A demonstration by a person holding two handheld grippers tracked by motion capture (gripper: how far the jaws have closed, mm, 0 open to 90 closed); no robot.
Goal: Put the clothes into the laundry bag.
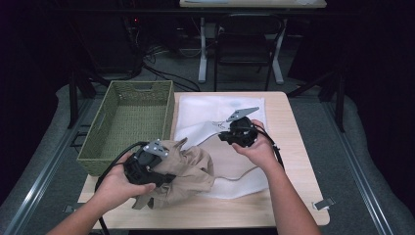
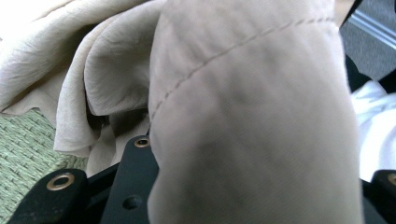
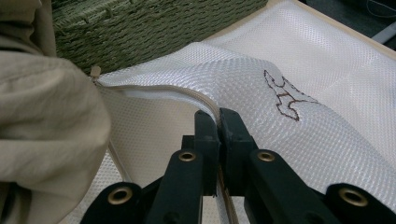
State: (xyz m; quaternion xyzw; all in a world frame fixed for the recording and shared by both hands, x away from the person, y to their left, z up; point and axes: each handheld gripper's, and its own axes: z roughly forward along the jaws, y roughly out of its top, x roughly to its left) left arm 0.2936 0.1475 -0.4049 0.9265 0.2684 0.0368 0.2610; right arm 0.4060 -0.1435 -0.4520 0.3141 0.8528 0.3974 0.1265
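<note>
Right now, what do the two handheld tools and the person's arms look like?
Both are black. The left tool and the right tool each carry a grey three-cornered plate on top and trail a black cable. In the right gripper view, the right tool's two flat black jaws have brass-coloured rivets at the pivots. The forearms are bare, with no sleeves or gloves in view.

A green woven rectangular basket [image 1: 128, 122] with cut-out handles is sitting on the left part of the light wooden table [image 1: 293, 147], its long side running away from the near edge, and its weave is also showing along the top of the right gripper view [image 3: 140, 32]. Beyond the table, a dark folding chair [image 1: 247, 41] is standing on the grey floor, next to the white legs of a second desk [image 1: 202, 49]. Black cables [image 1: 161, 68] are lying tangled on the floor behind the basket. A small metal clip, possibly a bracket [image 1: 324, 203], is sitting at the table's near right corner.
</note>
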